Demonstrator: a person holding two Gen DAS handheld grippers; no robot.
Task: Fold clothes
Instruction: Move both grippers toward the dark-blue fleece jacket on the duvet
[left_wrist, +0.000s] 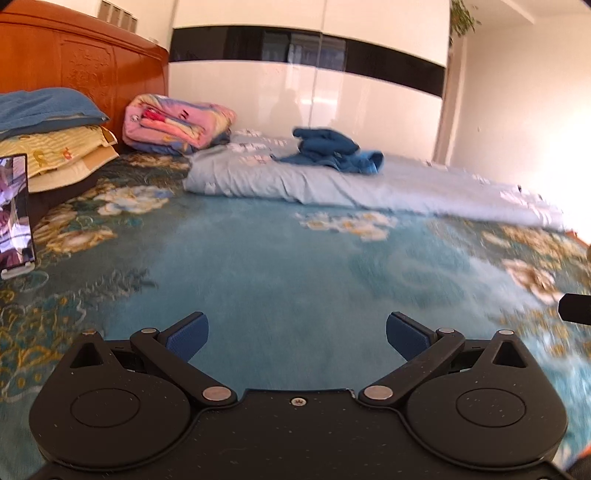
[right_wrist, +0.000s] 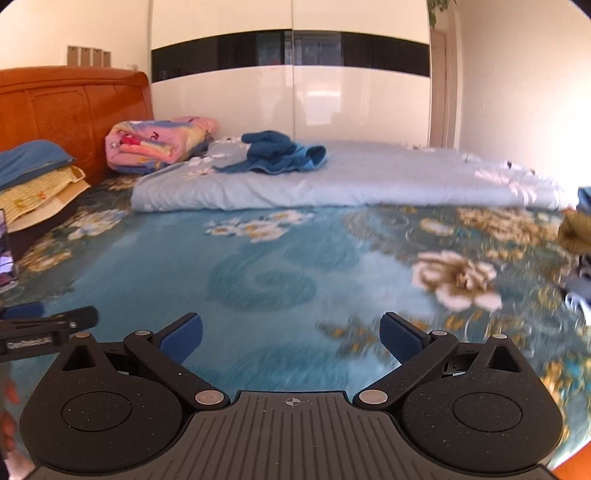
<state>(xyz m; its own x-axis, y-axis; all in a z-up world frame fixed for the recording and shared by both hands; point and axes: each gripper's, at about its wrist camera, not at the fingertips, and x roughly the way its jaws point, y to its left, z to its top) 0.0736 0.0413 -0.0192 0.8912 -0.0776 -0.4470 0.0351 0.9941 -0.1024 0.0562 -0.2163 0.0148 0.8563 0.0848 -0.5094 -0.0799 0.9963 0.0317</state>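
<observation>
Right wrist: left hand-held gripper (right_wrist: 48, 321) label blurred, unreadable.

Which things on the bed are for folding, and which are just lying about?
For the job:
blue garment, crumpled on the pale quilt
left gripper and right gripper, both open and empty

Lying about:
folded pink blanket
pillow stack
phone on a stand
headboard

Teal floral bedspread (right_wrist: 258, 266), pale blue quilt (right_wrist: 369, 181), dark blue garment (right_wrist: 280, 151), orange-brown headboard (right_wrist: 74, 107)
</observation>
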